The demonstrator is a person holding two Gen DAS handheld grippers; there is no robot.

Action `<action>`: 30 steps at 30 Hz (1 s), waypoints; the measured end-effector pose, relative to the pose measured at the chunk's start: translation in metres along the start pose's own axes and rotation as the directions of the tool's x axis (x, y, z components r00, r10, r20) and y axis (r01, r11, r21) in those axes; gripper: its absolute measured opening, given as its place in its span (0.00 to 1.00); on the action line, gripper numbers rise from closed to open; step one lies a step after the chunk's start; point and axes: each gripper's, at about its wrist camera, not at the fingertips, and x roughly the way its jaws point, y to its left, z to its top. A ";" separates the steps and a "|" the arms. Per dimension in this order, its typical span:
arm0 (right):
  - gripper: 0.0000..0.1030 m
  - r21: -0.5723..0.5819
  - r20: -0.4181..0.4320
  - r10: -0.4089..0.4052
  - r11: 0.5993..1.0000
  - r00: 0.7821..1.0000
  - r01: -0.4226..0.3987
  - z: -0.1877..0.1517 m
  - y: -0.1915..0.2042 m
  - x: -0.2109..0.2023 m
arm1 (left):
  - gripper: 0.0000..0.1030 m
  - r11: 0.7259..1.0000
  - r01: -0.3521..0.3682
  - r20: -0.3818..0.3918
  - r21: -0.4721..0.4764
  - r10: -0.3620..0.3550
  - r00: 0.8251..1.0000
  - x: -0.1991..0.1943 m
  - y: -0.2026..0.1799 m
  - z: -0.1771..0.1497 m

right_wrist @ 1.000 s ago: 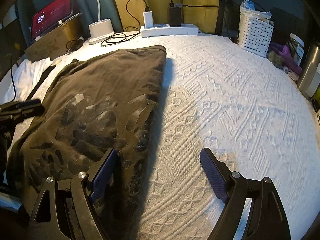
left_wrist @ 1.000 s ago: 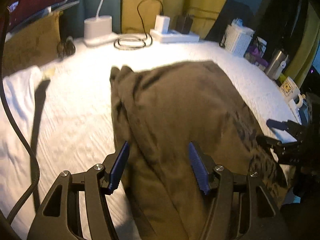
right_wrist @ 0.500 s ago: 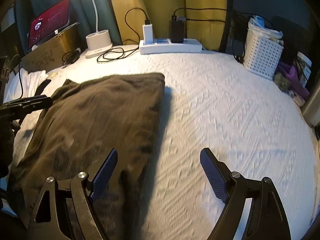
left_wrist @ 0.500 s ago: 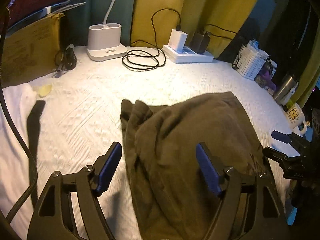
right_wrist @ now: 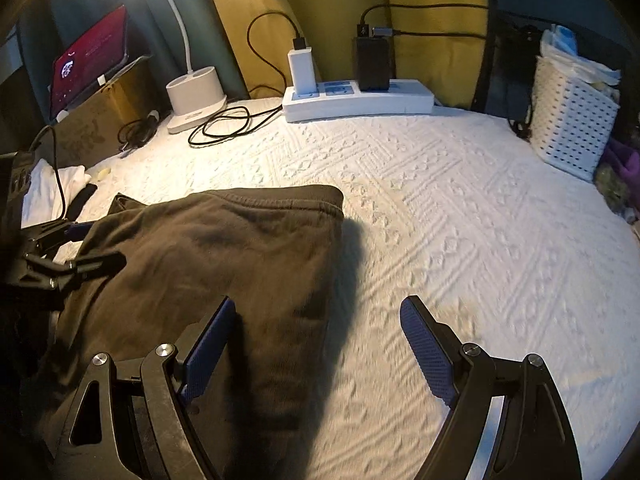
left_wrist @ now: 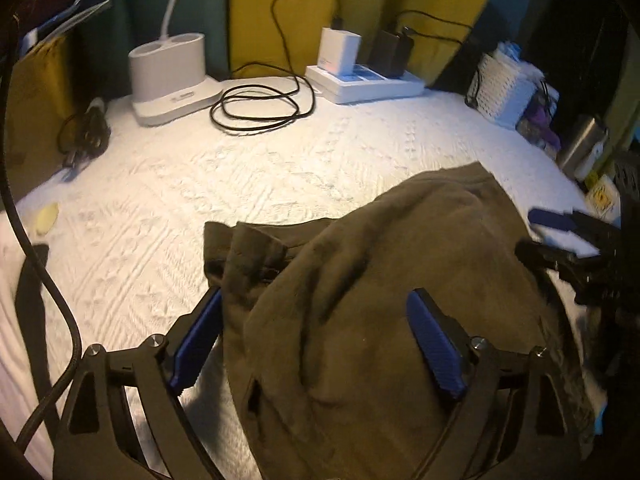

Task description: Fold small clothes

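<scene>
A dark olive-brown garment point(left_wrist: 360, 300) lies folded on the white quilted bed cover point(left_wrist: 280, 168); it also shows in the right wrist view point(right_wrist: 208, 264). My left gripper point(left_wrist: 316, 344) is open, its blue pads astride the garment's left part, just above the cloth. My right gripper point(right_wrist: 316, 344) is open over the garment's right edge, left pad above the cloth, right pad above the bare cover. Each gripper shows at the edge of the other's view: the right one point(left_wrist: 560, 240), the left one point(right_wrist: 76, 248).
At the back stand a white lamp base point(left_wrist: 172, 80), a coiled black cable point(left_wrist: 260, 104) and a power strip with chargers point(right_wrist: 356, 96). A white basket point(right_wrist: 572, 120) and a metal cup point(left_wrist: 580, 148) are at the right. White cloth point(right_wrist: 52, 188) lies at the left.
Both grippers have drawn back toward the near edge, and the garment now looks shorter, with its printed side no longer showing. Both grippers stay open.
</scene>
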 end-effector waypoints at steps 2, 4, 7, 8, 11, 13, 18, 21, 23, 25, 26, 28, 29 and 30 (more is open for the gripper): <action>0.83 -0.002 -0.004 0.009 1.000 1.000 -0.009 0.004 -0.001 0.007 | 0.88 1.000 -0.003 0.004 0.010 0.003 1.000 0.001 -0.002 0.001; 0.83 -0.001 -0.009 0.021 1.000 1.000 -0.021 0.006 -0.002 0.013 | 0.88 1.000 0.006 0.003 0.010 -0.006 1.000 0.003 -0.003 0.001; 0.83 -0.025 -0.003 0.030 0.999 1.000 -0.030 0.009 0.002 0.017 | 0.88 1.000 0.020 -0.002 0.001 -0.020 1.000 0.004 -0.004 0.003; 0.83 -0.030 -0.004 0.041 0.999 0.999 -0.041 0.010 0.003 0.018 | 0.87 1.000 0.019 -0.003 0.003 -0.019 1.000 0.005 -0.006 0.003; 0.83 -0.064 -0.002 0.060 0.996 0.998 -0.061 0.012 0.009 0.021 | 0.84 0.999 0.030 0.000 0.012 -0.030 1.000 0.005 -0.011 0.003; 0.81 -0.087 -0.004 0.076 0.993 0.997 -0.076 0.013 0.013 0.022 | 0.76 0.999 0.036 0.006 0.030 -0.036 0.999 0.004 -0.016 0.002; 0.64 -0.149 -0.002 0.073 0.986 0.997 -0.072 0.014 0.028 0.024 | 0.59 0.994 0.057 0.005 0.094 -0.058 0.998 0.006 -0.030 0.002; 0.57 -0.155 0.002 0.075 0.985 0.997 -0.074 0.014 0.031 0.024 | 0.52 0.994 0.068 0.011 0.090 -0.069 0.998 0.006 -0.032 0.002; 0.48 -0.159 0.005 0.088 0.983 0.996 -0.087 0.013 0.033 0.023 | 0.39 0.993 0.070 0.020 0.097 -0.073 0.997 0.006 -0.036 0.001; 0.42 -0.158 0.008 0.093 0.983 0.996 -0.091 0.013 0.036 0.023 | 0.26 0.991 0.092 0.019 0.092 -0.094 0.995 0.005 -0.040 0.000; 0.36 -0.148 0.007 0.103 0.984 0.995 -0.101 0.013 0.037 0.023 | 0.21 0.991 0.099 0.019 0.094 -0.101 0.995 0.004 -0.043 0.000; 0.29 -0.139 0.008 0.114 0.984 0.993 -0.111 0.012 0.039 0.022 | 0.20 0.991 0.086 0.026 0.102 -0.089 0.996 0.003 -0.046 -0.001; 0.27 -0.139 0.010 0.108 0.985 0.994 -0.106 0.012 0.041 0.021 | 0.19 0.991 0.088 0.028 0.098 -0.091 0.995 0.003 -0.046 -0.001; 0.26 -0.137 0.010 0.107 0.985 0.994 -0.105 0.012 0.041 0.021 | 0.18 0.992 0.089 0.029 0.094 -0.092 0.995 0.002 -0.046 0.000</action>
